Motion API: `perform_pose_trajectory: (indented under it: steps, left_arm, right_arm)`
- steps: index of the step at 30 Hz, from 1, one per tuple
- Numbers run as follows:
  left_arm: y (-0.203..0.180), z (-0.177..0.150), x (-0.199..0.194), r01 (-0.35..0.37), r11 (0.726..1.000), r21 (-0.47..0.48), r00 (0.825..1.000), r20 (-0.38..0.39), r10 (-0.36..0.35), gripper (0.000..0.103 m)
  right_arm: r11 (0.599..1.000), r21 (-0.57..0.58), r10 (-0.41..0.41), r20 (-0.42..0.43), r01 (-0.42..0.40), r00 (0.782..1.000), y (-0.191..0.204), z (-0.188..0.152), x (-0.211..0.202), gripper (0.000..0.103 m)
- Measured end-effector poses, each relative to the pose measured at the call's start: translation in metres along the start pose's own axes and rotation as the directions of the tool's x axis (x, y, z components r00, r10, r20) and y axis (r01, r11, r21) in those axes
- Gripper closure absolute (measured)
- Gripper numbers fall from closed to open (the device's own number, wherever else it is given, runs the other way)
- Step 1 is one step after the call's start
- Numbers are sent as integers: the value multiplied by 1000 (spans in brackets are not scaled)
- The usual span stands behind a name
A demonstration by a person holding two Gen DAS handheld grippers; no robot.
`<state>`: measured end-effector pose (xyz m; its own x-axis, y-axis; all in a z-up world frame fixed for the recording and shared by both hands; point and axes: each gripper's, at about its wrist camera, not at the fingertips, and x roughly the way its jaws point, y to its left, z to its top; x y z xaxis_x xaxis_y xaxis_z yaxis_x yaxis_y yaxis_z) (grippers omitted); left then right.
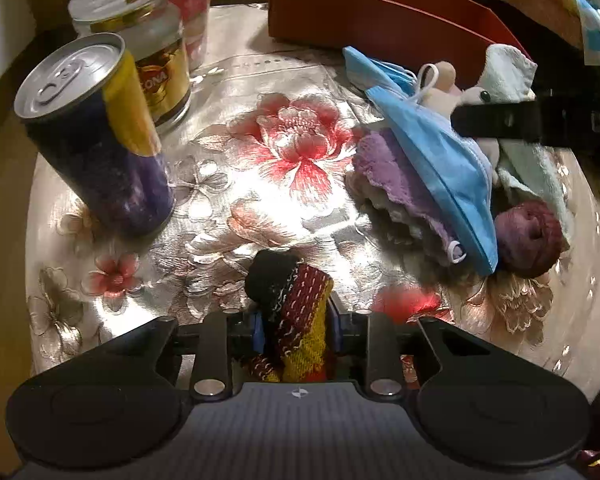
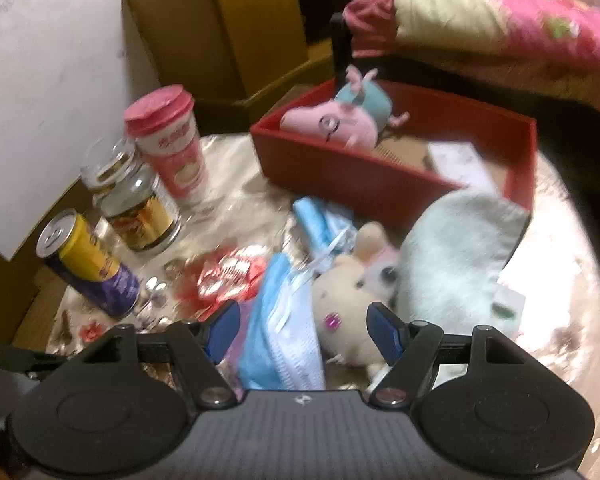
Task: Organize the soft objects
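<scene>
Pinching a knitted sock [image 1: 296,312] at the bottom centre of its view, the left gripper [image 1: 296,332] has its jaws pressed onto limp, light cloth that should sag wherever it is unsupported, so a hold near its middle looks best. The right gripper [image 2: 302,330] hangs spread wide over a blue face mask [image 2: 284,332] and a beige plush toy [image 2: 344,304] low in its frame, both soft and easy to crush. Motion blur smears that view, and the red box [image 2: 340,172] at upper right hides part of its contents.
</scene>
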<state>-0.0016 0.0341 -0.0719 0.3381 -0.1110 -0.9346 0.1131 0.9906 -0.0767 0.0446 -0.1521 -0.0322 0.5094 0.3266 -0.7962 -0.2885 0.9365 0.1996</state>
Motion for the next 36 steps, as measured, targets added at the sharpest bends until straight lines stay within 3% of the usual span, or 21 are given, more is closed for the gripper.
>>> perform_pose_trajectory:
  steps: [9,11,14,15,19,29,36]
  left_arm:
    - [-2,1,1,6,1000,13,1000,-2,-6,80]
    - [-3,1,1,6,1000,15,1000,-3,-6,80]
    - [-4,1,3,-4,1000,29,1000,-5,4,72]
    - [-4,1,3,-1,1000,30,1000,-6,1,71]
    - [0,2,3,17,1000,8,1000,-17,-17,76]
    - [7,2,0,69,997,-42,997,-29,-70,82]
    - [9,12,-12,118,989,-85,993,24,-116,82]
  right_arm:
    - [999,13,44,-93,-43,995,4,-4,25,57]
    - [1000,11,31,-114,-30,993,5,-6,32,66]
    - [1000,3,19,-147,-19,989,5,-7,39,90]
    - [999,18,34,-159,-31,987,3,-8,41,103]
    - [995,78,71,-173,-58,982,-7,-8,40,103]
    - [985,127,124,-58,-115,991,-12,10,-1,103]
    - [982,135,134,-28,-129,991,-14,14,-12,103]
